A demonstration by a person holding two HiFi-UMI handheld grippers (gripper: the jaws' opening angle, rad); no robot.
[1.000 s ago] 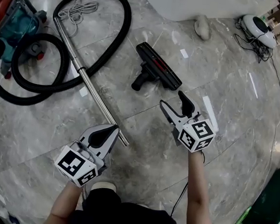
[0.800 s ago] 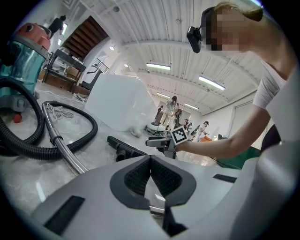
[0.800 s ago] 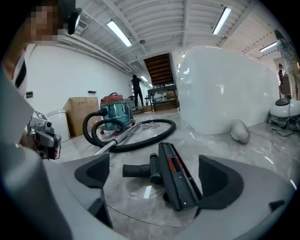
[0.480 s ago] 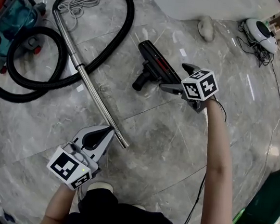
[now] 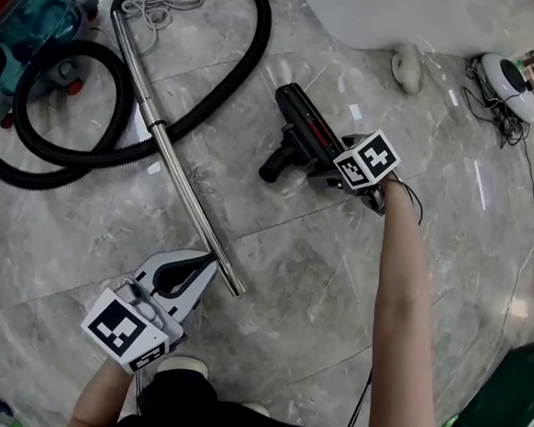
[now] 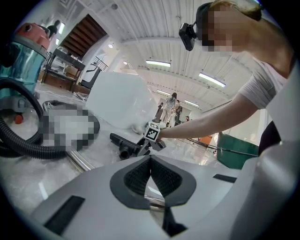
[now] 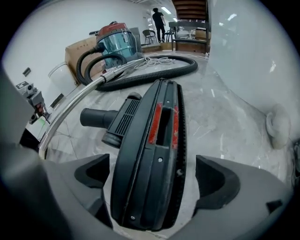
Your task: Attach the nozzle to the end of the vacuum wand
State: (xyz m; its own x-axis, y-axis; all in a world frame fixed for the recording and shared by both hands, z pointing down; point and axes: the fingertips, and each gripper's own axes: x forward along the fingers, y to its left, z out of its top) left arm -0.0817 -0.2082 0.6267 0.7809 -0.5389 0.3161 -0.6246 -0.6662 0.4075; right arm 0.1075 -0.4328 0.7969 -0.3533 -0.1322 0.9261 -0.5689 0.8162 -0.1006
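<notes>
Starting at your far left, the teal canister vacuum with a red top (image 5: 25, 18) sits on the grey veined marble floor (image 5: 291, 256). Its black ribbed hose (image 5: 73, 158) coils beside it and loops round to the upper end of the long chrome wand tube (image 5: 174, 168). That tube lies slanted across the floor, and its open end points down towards you.

Your left gripper (image 5: 214, 260) rests just beside that open end. Its fingers are pressed together with nothing clamped between them. Whether it touches the tube is not clear.

Further right lies the black plastic floor nozzle (image 5: 301, 128), clear of the tube and roughly parallel to it. It is a long, flat, narrow head turned underside up, with red strips along its suction slot and a row of dark bristles on one edge. A short round neck juts from its middle on a ribbed hinge block, and the open socket faces the tube.

Your right gripper (image 7: 153, 178) points steeply down over the near end of that head. Its jaws have just been opening and now stand wide. The head lies between the dark pads (image 7: 216, 182), and neither pad presses on it.
</notes>
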